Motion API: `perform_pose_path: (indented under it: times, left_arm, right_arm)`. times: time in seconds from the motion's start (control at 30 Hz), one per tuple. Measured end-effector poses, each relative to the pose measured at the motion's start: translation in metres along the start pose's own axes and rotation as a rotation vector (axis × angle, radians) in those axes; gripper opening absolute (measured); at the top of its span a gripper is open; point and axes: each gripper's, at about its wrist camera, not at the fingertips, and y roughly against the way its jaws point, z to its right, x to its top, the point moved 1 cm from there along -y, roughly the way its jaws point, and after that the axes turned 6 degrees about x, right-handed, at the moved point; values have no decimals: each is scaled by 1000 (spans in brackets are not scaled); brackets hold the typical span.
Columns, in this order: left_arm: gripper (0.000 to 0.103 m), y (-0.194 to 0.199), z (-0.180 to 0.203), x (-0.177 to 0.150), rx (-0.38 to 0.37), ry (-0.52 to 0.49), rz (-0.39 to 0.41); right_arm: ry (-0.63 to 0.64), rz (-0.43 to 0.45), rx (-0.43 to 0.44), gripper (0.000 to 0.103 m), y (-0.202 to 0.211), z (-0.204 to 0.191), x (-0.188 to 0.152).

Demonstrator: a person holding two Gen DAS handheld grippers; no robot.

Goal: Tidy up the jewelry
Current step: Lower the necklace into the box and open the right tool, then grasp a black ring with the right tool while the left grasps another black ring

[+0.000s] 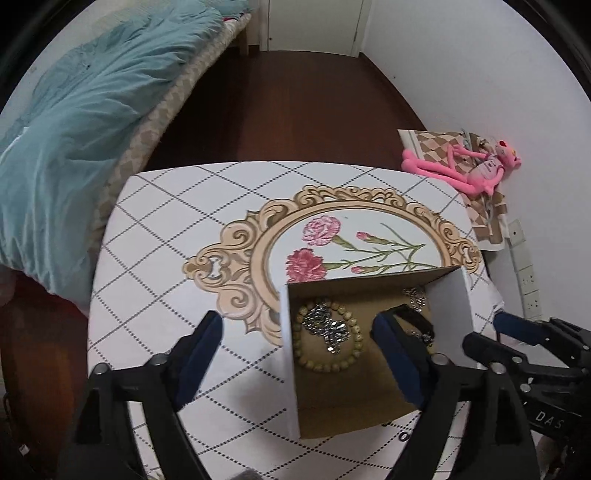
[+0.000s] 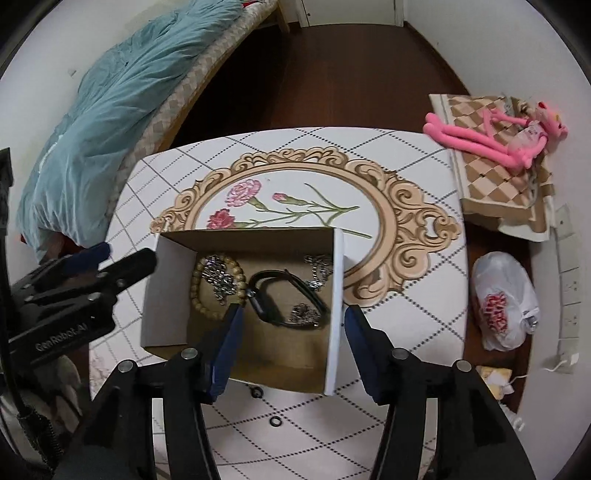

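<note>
a home bedroom: a bed [image 1: 177, 122] with a teal quilt [image 1: 85, 122], a dark wood floor [image 1: 303, 107], a closed door [image 1: 314, 22], and a pink plush toy [image 1: 476, 166] by the wall.

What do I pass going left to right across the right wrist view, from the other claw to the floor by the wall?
Left claw → wooden bead bracelet → black watch → box's white right wall → white plastic bag on the floor.
</note>
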Motion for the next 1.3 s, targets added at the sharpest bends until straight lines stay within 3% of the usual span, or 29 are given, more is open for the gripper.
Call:
perform_pose_path:
  times: [0.03, 0.1, 0.13, 0.33, 0.5, 0.9, 1.3]
  left_arm:
    - [99, 2, -1, -2, 5, 4, 5]
    - [101, 5, -3, -7, 16, 11, 17]
    - [101, 7, -4, -11, 29, 14, 27]
    - [102, 13, -4, -32, 78, 17, 75]
    - [102, 15, -5, -47, 88, 38, 74]
    - [102, 50, -1, -79, 137, 51, 140]
    - [102, 130, 6, -104, 125, 66, 290]
  right_arm:
    - [3, 0, -16, 64, 1, -1, -2]
    - [16, 10, -65, 89, 1, -1, -7]
    - [23, 16, -98, 95, 1, -2, -11]
    - [28, 44, -219, 95, -2, 0, -29]
    - [24, 78, -267, 97, -1, 0, -41]
    - [30, 206, -299, 97, 42, -15, -65]
    - [40, 391, -313, 97, 122, -42, -102]
